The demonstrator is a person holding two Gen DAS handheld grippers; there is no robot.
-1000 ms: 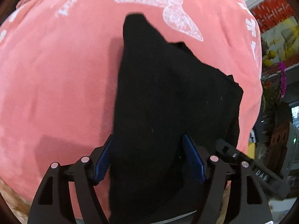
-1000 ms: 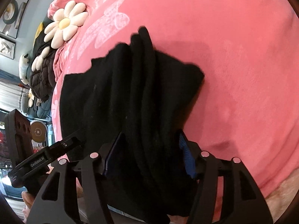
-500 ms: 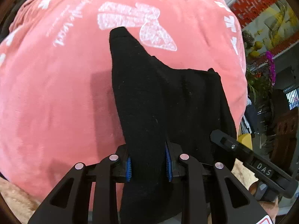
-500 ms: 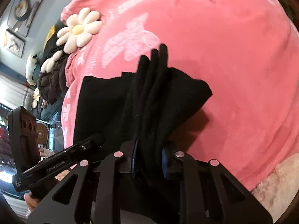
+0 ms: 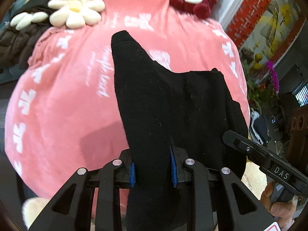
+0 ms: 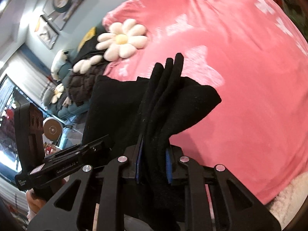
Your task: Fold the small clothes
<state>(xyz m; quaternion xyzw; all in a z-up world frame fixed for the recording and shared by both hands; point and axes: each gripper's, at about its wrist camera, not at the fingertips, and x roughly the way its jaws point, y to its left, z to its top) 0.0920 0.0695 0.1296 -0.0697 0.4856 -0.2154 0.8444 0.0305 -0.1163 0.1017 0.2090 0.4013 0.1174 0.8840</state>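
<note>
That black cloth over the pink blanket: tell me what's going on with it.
A person is folding a small black garment with two handheld grippers. The left gripper and the right gripper each have their jaws shut on a bunched part of the fabric, holding it up above the pink blanket. The cloth hangs between them in folds, not yet laid flat. A daisy-shaped cushion sits at the blanket's far edge.

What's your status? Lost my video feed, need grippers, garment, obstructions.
Left gripper shut on black garment. Right gripper shut on it too, fabric bunched in ridges. Garment held over pink blanket. Flower cushion well beyond, nothing in the way.
</note>
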